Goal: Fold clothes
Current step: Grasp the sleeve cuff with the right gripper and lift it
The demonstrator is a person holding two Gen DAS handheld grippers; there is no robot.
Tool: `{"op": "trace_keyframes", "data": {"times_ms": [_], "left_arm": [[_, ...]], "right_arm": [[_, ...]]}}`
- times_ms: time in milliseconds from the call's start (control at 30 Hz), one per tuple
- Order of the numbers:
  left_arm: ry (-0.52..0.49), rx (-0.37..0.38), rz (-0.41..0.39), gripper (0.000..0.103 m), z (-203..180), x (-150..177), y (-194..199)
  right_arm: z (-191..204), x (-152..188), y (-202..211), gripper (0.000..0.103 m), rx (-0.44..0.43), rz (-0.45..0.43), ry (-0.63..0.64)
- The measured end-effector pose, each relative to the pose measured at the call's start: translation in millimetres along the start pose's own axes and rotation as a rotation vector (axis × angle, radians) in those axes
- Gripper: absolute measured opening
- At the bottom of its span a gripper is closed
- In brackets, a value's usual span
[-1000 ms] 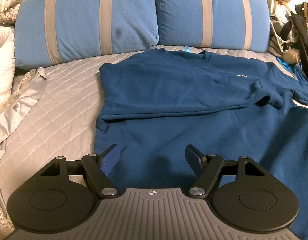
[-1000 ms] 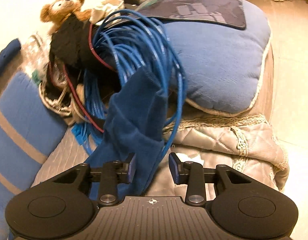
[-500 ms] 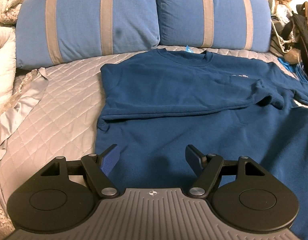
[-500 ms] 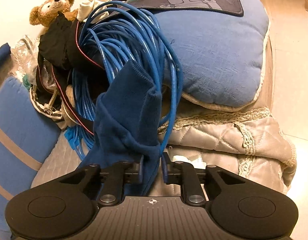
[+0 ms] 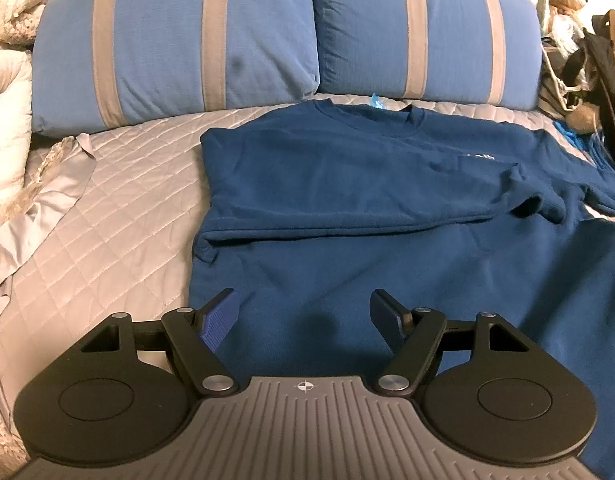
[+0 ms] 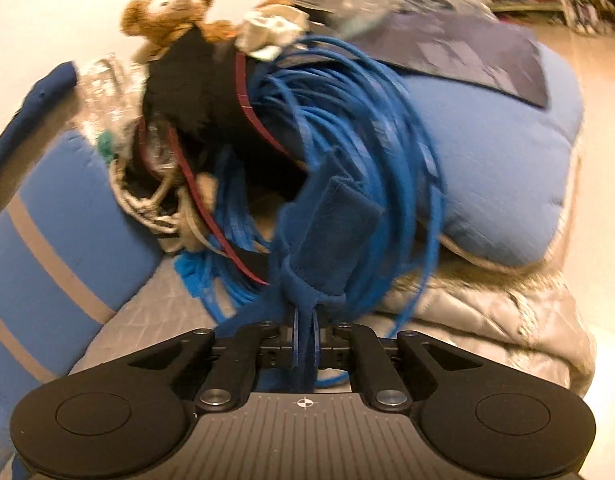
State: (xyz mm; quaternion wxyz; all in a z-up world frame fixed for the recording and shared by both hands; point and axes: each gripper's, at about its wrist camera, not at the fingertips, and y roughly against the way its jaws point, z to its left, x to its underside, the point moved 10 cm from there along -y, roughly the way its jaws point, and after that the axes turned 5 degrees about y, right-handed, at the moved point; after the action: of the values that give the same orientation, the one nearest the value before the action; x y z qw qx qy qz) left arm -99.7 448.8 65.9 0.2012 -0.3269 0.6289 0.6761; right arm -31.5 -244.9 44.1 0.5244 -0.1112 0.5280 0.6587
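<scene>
A navy blue sweatshirt (image 5: 347, 184) lies flat on the grey quilted bed (image 5: 119, 216), collar toward the pillows, with one sleeve folded across its chest. My left gripper (image 5: 303, 312) is open and empty, hovering just above the sweatshirt's lower part. My right gripper (image 6: 305, 336) is shut on the sweatshirt's other sleeve (image 6: 327, 236) near its cuff; the sleeve stands up in front of a coil of blue cable (image 6: 359, 128).
Two blue pillows with grey stripes (image 5: 175, 40) line the headboard. A light blue cushion (image 6: 499, 160), a teddy bear (image 6: 167, 8), black bag straps and cables crowd the bed's right end. A cream blanket (image 5: 3, 112) lies at the left.
My right gripper closed on the sleeve and has lifted it, bunching the cuff. The left gripper stayed open and nearly still.
</scene>
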Motion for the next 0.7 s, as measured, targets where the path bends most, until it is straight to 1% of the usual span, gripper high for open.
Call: {"op": "trace_keyframes", "data": {"times_ms": [167,400,500,633,700], "left_arm": [[0.0,0.001,0.0,0.072,0,0,0],[0.011,0.009,0.001,0.072,1,0,0],[0.011,0.008,0.001,0.072,1,0,0],[0.018,0.008,0.001,0.072,1,0,0],[0.022,0.01,-0.001,0.072,1,0,0]], "right_arm": [[46,-6,7,0.008,-0.068,-0.002,0.083],[128,0,19,0.008,-0.208,0.002,0.214],[163,10,22,0.008,-0.272,0.027,0.246],[206,30,25,0.008,-0.375,0.093,0.234],[228,43,25,0.008,-0.417,0.12,0.247]]}}
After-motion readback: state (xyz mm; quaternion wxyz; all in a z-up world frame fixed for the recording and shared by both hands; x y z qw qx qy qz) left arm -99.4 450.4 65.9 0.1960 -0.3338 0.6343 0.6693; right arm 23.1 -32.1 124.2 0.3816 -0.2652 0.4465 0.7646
